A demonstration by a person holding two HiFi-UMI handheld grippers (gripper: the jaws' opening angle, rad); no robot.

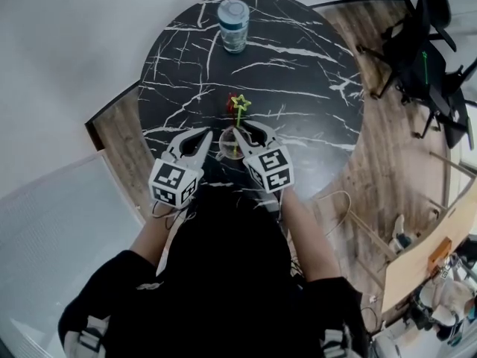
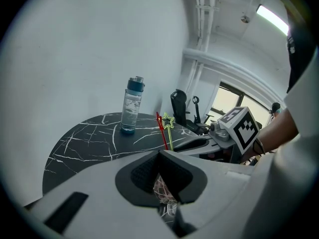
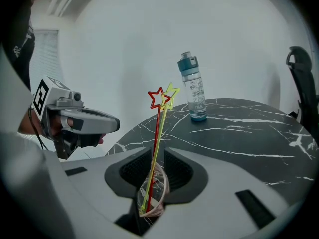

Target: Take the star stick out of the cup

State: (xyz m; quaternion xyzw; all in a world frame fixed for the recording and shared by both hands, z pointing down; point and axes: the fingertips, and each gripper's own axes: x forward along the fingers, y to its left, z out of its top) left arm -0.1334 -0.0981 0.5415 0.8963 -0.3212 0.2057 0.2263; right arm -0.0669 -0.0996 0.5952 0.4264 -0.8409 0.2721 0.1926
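On the near part of the round black marble table (image 1: pixel 298 88) stands a small clear cup (image 1: pixel 229 146). Two star sticks lean in it, a yellow-green one (image 1: pixel 240 101) and a red one (image 1: pixel 230 104). My right gripper (image 1: pixel 248 131) is shut on the cup (image 3: pixel 152 193), whose wall is squeezed between the pads. The yellow-green star (image 3: pixel 172 91) and the red star (image 3: pixel 156 97) rise above the jaws. My left gripper (image 1: pixel 195 134) hovers just left of the cup, shut, with its tips meeting and nothing held. A bit of the cup (image 2: pixel 162 189) shows under its jaws.
A clear water bottle with a teal cap (image 1: pixel 233 24) stands at the far side of the table. Black office chairs (image 1: pixel 425 43) sit on the wooden floor to the right. The table's near edge lies just under my grippers.
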